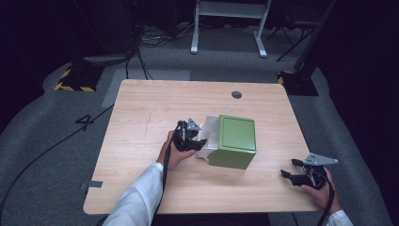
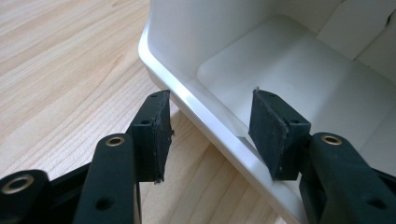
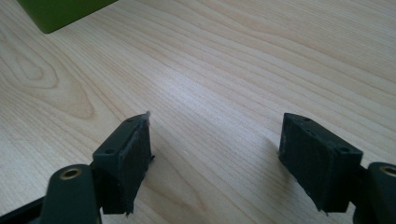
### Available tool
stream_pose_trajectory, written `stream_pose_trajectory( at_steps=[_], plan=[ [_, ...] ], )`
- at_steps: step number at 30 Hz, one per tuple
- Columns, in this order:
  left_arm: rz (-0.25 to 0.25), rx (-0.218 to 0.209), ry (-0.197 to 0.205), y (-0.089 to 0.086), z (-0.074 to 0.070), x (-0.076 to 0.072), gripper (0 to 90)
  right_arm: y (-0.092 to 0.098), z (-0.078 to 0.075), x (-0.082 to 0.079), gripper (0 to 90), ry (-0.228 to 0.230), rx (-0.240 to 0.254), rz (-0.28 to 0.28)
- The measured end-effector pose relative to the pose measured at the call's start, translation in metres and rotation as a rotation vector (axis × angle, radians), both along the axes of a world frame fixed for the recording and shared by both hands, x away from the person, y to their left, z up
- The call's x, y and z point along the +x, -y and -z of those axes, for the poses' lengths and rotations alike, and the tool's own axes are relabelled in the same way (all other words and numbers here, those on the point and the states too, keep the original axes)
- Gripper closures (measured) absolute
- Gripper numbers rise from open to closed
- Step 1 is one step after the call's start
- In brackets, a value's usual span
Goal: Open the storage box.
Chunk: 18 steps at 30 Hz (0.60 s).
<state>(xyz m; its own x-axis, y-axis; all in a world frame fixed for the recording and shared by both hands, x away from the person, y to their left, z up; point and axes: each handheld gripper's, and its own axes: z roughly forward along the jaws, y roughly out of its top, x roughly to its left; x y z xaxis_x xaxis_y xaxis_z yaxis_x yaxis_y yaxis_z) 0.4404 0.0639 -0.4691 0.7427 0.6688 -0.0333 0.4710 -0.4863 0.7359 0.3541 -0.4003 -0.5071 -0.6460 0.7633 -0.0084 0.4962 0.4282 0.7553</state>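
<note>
The green box (image 1: pixel 233 141) lies on its side on the wooden table (image 1: pixel 141 122), its white open end turned toward the left gripper (image 1: pixel 194 138). That gripper sits right at the opening with its jaws spread apart, straddling the white rim (image 2: pixel 205 116): one pad (image 2: pixel 159 135) outside over the table, the other pad (image 2: pixel 271 135) inside the white interior, neither pressing on the wall. The right gripper (image 1: pixel 294 170) rests well away from the box near the table's edge, jaws wide apart over bare wood, holding nothing; a green corner (image 3: pixel 60 14) lies far ahead of it.
</note>
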Motion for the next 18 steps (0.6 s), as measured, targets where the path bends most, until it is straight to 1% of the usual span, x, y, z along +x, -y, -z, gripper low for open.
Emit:
stream_pose_trajectory(
  at_steps=[2,3,4,6,8,9,11,14,18],
  plan=[
    [-0.001,0.006,0.003,-0.001,0.0,0.0,48.9,0.0,0.0,0.0,25.3,0.0,0.0,0.0],
    [-0.004,0.013,-0.003,-0.002,0.0,0.0,48.9,0.0,0.0,0.0,25.3,0.0,-0.001,0.0],
    [-0.005,0.022,0.0,-0.003,0.0,0.0,49.1,0.0,0.0,0.0,25.3,0.0,-0.001,0.001],
    [-0.013,0.017,-0.005,-0.006,0.001,0.0,50.3,0.0,0.0,0.0,25.3,0.0,-0.001,0.001],
    [-0.013,0.025,-0.001,-0.009,0.001,0.002,51.0,0.0,0.0,0.0,25.3,0.0,-0.001,0.001],
    [-0.011,0.02,-0.01,-0.009,0.001,0.002,51.2,0.0,0.0,0.0,25.3,0.0,-0.001,0.001],
    [-0.013,0.016,-0.011,-0.011,0.002,0.002,51.3,0.0,0.0,0.0,25.3,0.001,-0.001,0.001],
    [-0.02,0.027,-0.011,-0.015,0.002,0.003,51.3,0.0,0.0,0.0,25.3,0.0,-0.001,0.0],
    [-0.022,0.03,-0.014,-0.018,0.003,0.003,51.3,0.0,0.0,0.0,25.3,0.0,-0.001,0.0]
  ],
)
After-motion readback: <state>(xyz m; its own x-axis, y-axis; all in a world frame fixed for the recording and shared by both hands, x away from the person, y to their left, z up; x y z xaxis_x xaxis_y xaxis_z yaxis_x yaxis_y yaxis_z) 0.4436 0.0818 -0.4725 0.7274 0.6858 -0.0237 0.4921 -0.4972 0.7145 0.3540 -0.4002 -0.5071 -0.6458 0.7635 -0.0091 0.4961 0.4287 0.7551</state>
